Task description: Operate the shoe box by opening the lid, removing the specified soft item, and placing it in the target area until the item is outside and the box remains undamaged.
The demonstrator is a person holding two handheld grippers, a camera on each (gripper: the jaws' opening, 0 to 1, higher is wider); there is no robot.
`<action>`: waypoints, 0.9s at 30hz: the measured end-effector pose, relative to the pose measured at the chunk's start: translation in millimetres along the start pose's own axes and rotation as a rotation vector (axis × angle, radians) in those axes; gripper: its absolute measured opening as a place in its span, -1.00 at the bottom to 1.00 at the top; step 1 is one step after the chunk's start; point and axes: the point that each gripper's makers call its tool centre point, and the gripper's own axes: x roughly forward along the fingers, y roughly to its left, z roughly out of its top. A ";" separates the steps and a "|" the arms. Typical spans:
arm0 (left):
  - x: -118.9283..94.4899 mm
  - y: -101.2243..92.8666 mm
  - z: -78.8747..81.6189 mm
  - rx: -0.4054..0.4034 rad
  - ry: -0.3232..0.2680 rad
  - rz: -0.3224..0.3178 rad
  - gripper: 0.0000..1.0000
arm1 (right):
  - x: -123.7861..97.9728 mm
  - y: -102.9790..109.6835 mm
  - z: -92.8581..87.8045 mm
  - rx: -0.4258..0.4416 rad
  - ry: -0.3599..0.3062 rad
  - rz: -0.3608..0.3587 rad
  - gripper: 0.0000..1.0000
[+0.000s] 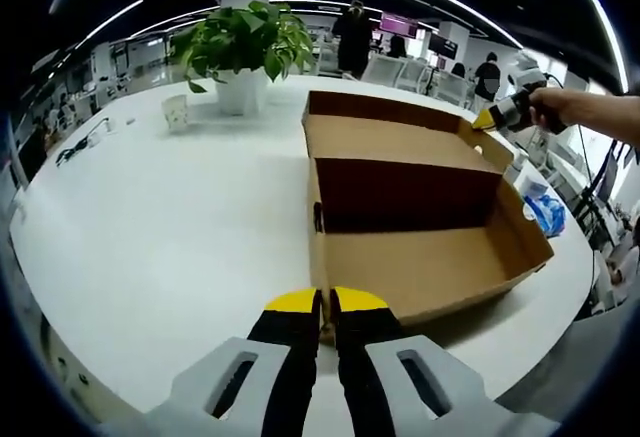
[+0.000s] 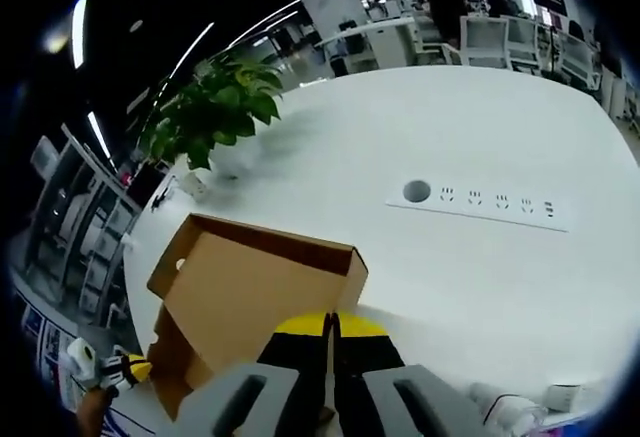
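In the left gripper view, the left gripper has its yellow-tipped black jaws pressed together, pinching the near edge of the shoe box at its near left corner. Beyond the jaws the brown cardboard box lies wide open on the white counter, its lid folded back flat on the far side, so the shallow tray sits near and the lid panel lies beyond it. Both insides show bare cardboard, with a dark shadow along the tray's far wall. At the box's far right corner the right gripper meets the cardboard edge, held by a person's hand. A blue crumpled item lies just beside the box's right wall. A potted plant stands on the far left of the counter, a small white cup near it.

In the right gripper view, the right gripper likewise has its jaws closed together on the box at the edge of a raised flap. Farther out, a power socket strip is set into the counter, and the plant stands far left. The left gripper shows at the box's opposite corner, bottom left.
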 end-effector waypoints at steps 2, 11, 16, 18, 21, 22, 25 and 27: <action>0.1 -0.1 0.2 0.002 -0.001 0.001 -0.96 | -2.7 1.3 2.4 -0.009 -0.005 0.004 -1.00; 0.1 0.0 0.3 0.006 0.001 -0.001 -0.96 | -16.7 10.7 4.5 -0.047 -0.036 0.013 -1.00; 0.0 0.0 0.4 0.005 0.001 0.000 -0.96 | -22.5 13.1 6.6 -0.058 -0.051 0.021 -1.00; 0.0 0.1 0.4 0.007 0.001 0.001 -0.96 | -24.8 14.0 7.1 -0.065 -0.057 0.023 -1.00; -0.2 0.1 0.2 0.007 0.001 0.000 -0.96 | -28.6 15.9 7.1 -0.075 -0.065 0.027 -1.00; -0.1 0.1 0.2 0.007 0.001 0.000 -0.96 | -29.1 16.1 7.2 -0.077 -0.066 0.028 -1.00; 0.0 0.4 0.1 0.006 0.002 0.002 -0.96 | -35.7 21.2 3.4 -0.100 -0.079 0.030 -1.00; -0.1 0.3 0.0 0.006 0.001 0.004 -0.96 | -41.0 25.8 -0.1 -0.113 -0.090 0.032 -1.00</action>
